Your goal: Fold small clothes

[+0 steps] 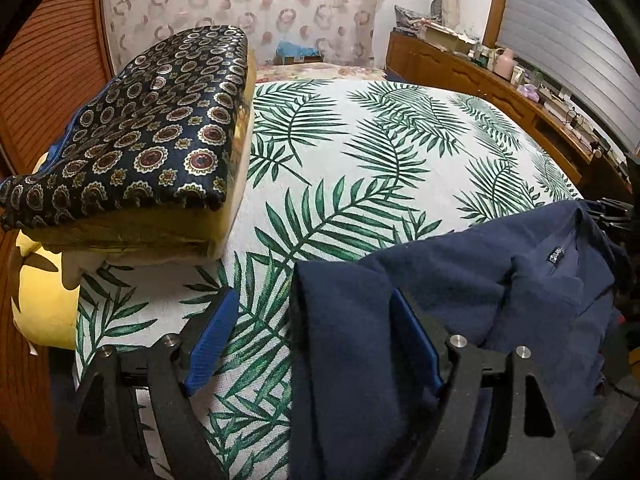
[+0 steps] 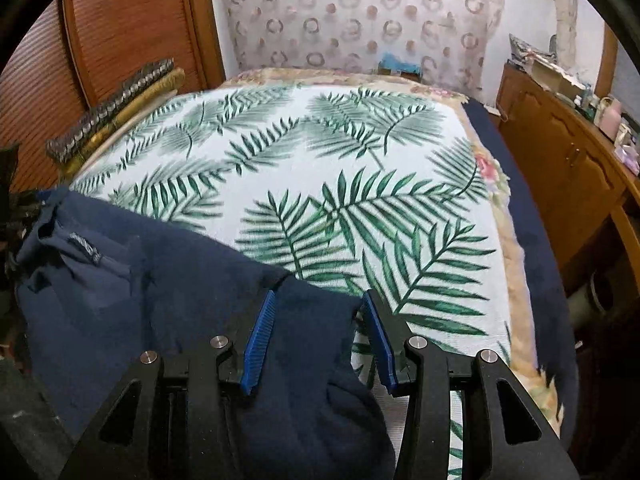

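Lying on the near part of a bed spread with a palm-leaf cover [image 1: 360,152], a navy garment [image 1: 500,280] has its collar and label facing up. The left gripper [image 1: 316,336] stands with its blue fingers [image 1: 212,340] apart, the garment's left edge between them; whether the right-hand pad touches the cloth I cannot tell. The right gripper [image 2: 320,336] also has its fingers [image 2: 260,340] apart, and a bunched fold of the same garment fills the gap without being clearly pinched. At the far left sits a stack of cushions [image 1: 152,128], the top one dark with round medallions. A wooden cabinet [image 2: 560,168] runs along the right
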`<state>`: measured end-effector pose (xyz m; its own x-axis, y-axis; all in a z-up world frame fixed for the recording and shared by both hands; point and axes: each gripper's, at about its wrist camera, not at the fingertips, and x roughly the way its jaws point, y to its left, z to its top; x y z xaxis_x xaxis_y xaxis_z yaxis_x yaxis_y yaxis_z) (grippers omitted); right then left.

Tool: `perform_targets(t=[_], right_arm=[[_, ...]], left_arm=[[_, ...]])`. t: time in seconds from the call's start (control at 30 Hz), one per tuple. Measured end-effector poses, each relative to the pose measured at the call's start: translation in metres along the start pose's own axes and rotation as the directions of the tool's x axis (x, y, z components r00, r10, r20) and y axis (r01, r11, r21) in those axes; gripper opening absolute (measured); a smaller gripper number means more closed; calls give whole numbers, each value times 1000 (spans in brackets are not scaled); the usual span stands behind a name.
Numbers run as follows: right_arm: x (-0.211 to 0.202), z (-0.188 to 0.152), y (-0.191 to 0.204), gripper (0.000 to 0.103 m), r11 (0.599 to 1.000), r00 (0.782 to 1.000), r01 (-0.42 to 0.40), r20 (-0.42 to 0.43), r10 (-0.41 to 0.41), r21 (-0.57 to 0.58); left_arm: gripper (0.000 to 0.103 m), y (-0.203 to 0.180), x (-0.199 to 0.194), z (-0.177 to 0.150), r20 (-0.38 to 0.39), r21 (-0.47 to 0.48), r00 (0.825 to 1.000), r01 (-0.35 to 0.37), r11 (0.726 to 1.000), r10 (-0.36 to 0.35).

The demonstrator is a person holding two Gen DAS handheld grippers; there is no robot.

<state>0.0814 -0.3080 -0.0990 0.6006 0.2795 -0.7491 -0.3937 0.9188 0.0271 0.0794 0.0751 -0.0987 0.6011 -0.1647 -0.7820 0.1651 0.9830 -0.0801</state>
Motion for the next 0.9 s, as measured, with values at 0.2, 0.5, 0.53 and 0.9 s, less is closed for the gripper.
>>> perform_targets(t=[0.2,0.5,0.53,0.9], right_arm=[[4,1,-3,48,999,999,-34,8,34,14],[0,-4,7,20,990,991,-136,-1,136,-27],[-4,-4,8,19,988,988,-153,10,153,-20],[-147,-10,1,15,996,941,-91,329,77,27]], left_arm=[[72,-3,-1,0,5,12,1000,13,1000,-13],[15,-29,-16,-1,32,103,997,64,993,-68],[14,-30,-24,-1,54,94,996,69,993,-74],[12,-39,-189,-11,423,45,900,95,994,-105]])
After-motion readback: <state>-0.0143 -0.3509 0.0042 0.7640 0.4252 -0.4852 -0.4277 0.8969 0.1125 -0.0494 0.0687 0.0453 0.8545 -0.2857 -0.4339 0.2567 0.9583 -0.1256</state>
